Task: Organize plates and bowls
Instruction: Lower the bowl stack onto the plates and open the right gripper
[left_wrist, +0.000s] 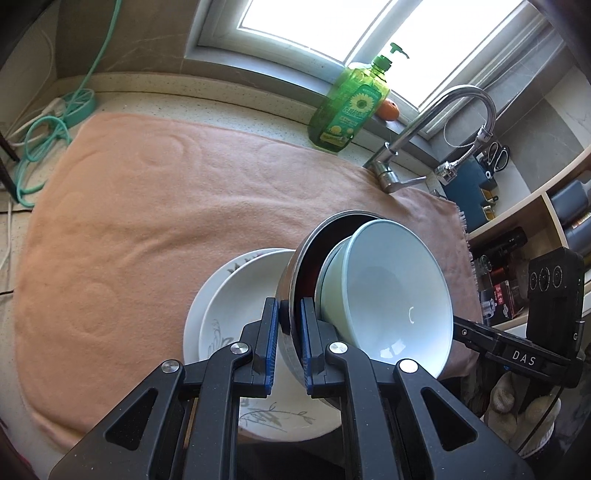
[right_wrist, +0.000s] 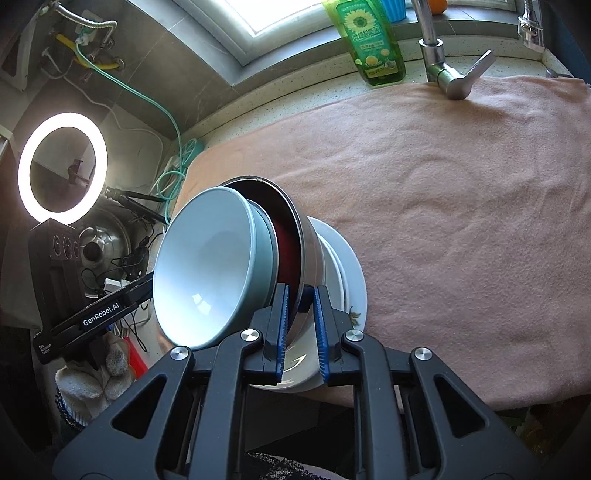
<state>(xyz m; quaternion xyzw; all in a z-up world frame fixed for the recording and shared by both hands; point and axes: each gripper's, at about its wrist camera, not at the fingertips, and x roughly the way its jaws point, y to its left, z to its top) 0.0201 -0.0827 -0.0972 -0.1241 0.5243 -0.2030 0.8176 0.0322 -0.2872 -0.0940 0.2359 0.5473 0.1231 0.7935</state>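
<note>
A steel bowl (left_wrist: 291, 269) (right_wrist: 309, 240) holds two nested pale blue bowls (left_wrist: 388, 295) (right_wrist: 207, 258), with something dark red (right_wrist: 286, 251) beneath them. Under the steel bowl sit white plates (left_wrist: 236, 291) (right_wrist: 351, 273) with a leaf pattern. My left gripper (left_wrist: 289, 304) is shut on the steel bowl's rim at one side. My right gripper (right_wrist: 301, 291) is shut on the rim at the opposite side. Each gripper shows in the other's view, the right one (left_wrist: 465, 330) and the left one (right_wrist: 142, 286), with fingertips hidden behind the bowls. The stack hangs near the front edge of the peach towel (left_wrist: 147, 206) (right_wrist: 443, 184).
A green dish soap bottle (left_wrist: 347, 107) (right_wrist: 373, 40), a steel faucet (left_wrist: 436, 125) (right_wrist: 439, 62) and an orange (left_wrist: 389, 109) stand at the back by the window. Teal cables (left_wrist: 48, 129) lie at the left. A ring light (right_wrist: 62, 166) glows left; shelves (left_wrist: 535, 221) stand right.
</note>
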